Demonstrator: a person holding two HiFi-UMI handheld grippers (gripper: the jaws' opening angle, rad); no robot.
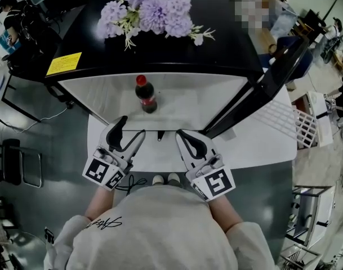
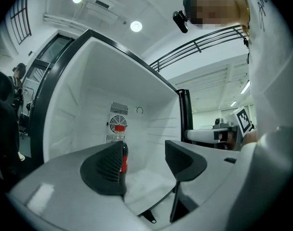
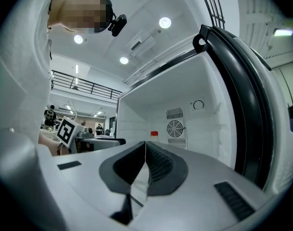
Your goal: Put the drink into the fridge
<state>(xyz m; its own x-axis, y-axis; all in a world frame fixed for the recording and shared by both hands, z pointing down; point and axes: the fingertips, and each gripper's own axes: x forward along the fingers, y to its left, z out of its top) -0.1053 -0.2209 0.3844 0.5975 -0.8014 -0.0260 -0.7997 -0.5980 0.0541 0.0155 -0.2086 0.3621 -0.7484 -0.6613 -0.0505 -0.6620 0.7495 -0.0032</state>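
Drink bottle (image 1: 146, 94) upright inside the open fridge (image 1: 208, 101).
It stands just beyond the left tongs (image 1: 132, 127), whose jaws gape wide and empty; the right tongs (image 1: 182, 135) alongside are pressed together on nothing.

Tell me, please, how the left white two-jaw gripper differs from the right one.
The left gripper has its jaws apart; the right gripper has them together. The left gripper is nearer the red-capped cola bottle, the right gripper nearer the open black fridge door. Both are empty and point into the fridge.
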